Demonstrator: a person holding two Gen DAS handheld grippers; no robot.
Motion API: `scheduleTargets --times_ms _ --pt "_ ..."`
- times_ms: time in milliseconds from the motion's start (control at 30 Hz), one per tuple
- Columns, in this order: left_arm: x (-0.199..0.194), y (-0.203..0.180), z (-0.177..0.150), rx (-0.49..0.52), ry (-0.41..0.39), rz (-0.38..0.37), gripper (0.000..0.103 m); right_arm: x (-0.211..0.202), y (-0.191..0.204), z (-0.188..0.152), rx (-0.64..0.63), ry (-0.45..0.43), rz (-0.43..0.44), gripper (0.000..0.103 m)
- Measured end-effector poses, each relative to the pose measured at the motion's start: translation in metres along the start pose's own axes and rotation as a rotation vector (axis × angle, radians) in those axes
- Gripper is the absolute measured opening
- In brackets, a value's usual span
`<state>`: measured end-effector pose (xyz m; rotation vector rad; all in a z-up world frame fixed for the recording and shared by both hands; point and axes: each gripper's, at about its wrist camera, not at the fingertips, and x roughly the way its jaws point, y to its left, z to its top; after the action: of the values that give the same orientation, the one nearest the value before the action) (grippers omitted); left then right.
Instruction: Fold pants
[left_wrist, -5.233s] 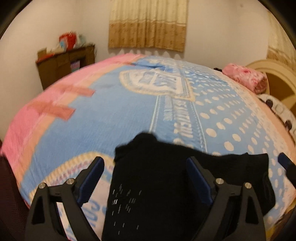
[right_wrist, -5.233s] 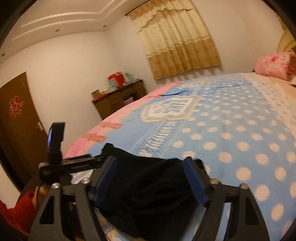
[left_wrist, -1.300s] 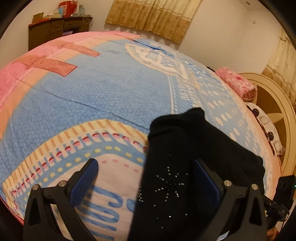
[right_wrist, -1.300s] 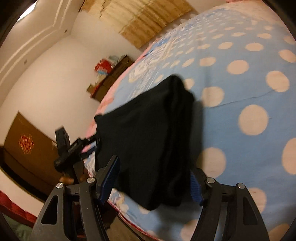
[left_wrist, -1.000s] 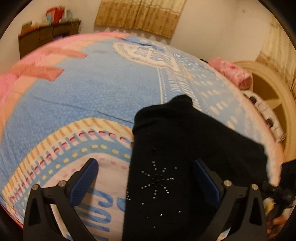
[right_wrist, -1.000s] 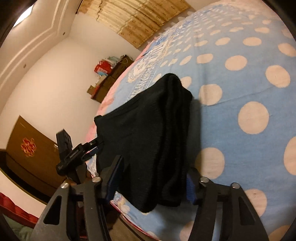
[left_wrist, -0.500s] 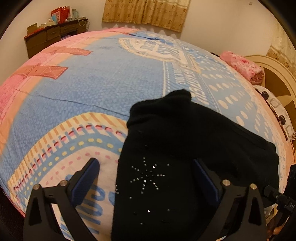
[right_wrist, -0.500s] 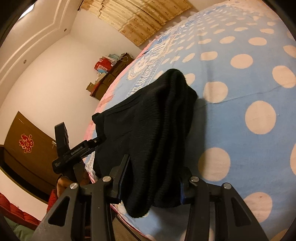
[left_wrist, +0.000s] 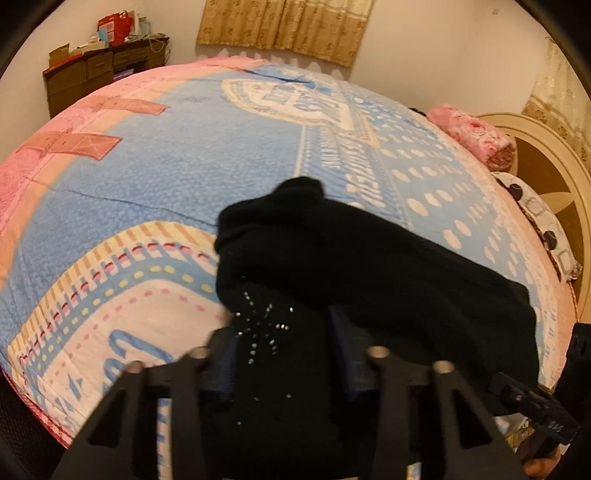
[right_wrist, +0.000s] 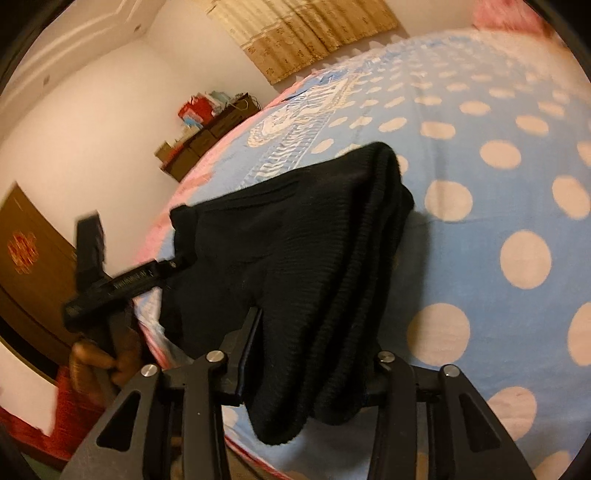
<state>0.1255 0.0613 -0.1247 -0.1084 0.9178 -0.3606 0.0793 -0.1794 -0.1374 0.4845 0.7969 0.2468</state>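
Black pants (left_wrist: 369, 258), folded into a thick bundle, lie near the front edge of a bed with a blue patterned cover (left_wrist: 184, 166). A rhinestone star shows on their near corner. My left gripper (left_wrist: 280, 354) is closing its jaws, and the pads press on that starred corner. In the right wrist view the pants (right_wrist: 314, 240) rise in a peak. There my right gripper (right_wrist: 312, 373) is also closing, its pads squeezing the thick ribbed edge that hangs over the bed's rim. The left gripper (right_wrist: 177, 263) meets the pants' far corner, with a hand (right_wrist: 96, 362) behind it.
A brown dresser (left_wrist: 103, 70) with red bags stands by the far wall under a beige curtain (left_wrist: 288, 26). A pink pillow (left_wrist: 472, 133) and a cream headboard (left_wrist: 554, 177) lie to the right. A brown door (right_wrist: 29, 251) is left of the bed.
The left jaws went from wide apart to tight on the starred corner. The right jaws narrowed onto the ribbed edge. The cloth bunched and rose a little.
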Motion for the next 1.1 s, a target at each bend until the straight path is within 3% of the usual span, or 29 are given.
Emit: scheduleTargets --times_ms 33,133,200,400,533,667,733,767,800,867,1000,1067,1100 --pt "-0.002 -0.001 0.000 0.001 -0.008 0.003 0.025 0.000 0.003 0.001 -0.014 0.005 -0.011 0.035" --pt "-0.010 0.003 0.007 -0.012 -0.020 -0.021 0.021 -0.009 0.009 0.013 -0.014 -0.019 0.066 0.030" --pt "-0.016 0.009 0.020 -0.039 -0.043 -0.050 0.020 -0.013 0.020 0.027 -0.075 -0.036 0.060 0.029" --pt "-0.024 0.014 0.091 -0.051 -0.182 0.007 0.020 0.001 0.060 0.108 -0.285 -0.114 0.052 0.029" --pt "-0.002 0.019 0.139 -0.050 -0.242 0.072 0.021 0.039 0.056 0.174 -0.345 -0.151 0.011 0.029" --pt "0.051 0.031 0.166 -0.048 -0.182 0.157 0.024 0.102 0.029 0.215 -0.377 -0.116 -0.068 0.033" --pt "0.077 0.038 0.170 -0.032 -0.144 0.253 0.024 0.137 0.004 0.221 -0.355 -0.058 -0.132 0.037" --pt "0.088 0.043 0.170 -0.024 -0.117 0.310 0.024 0.149 -0.004 0.222 -0.327 -0.025 -0.155 0.044" --pt "0.093 0.047 0.170 -0.027 -0.098 0.314 0.024 0.164 -0.020 0.228 -0.242 0.045 -0.173 0.053" --pt "0.091 0.051 0.169 -0.041 -0.096 0.294 0.026 0.152 -0.037 0.236 -0.108 -0.005 -0.087 0.059" --pt "0.063 0.041 0.165 -0.025 -0.154 0.380 0.036 0.101 -0.033 0.235 -0.034 -0.197 -0.200 0.062" --pt "0.045 0.033 0.160 -0.028 -0.198 0.386 0.048 0.077 -0.016 0.226 -0.036 -0.271 -0.188 0.065" --pt "0.033 0.026 0.157 -0.025 -0.223 0.395 0.060 0.068 -0.006 0.223 -0.050 -0.304 -0.174 0.073"
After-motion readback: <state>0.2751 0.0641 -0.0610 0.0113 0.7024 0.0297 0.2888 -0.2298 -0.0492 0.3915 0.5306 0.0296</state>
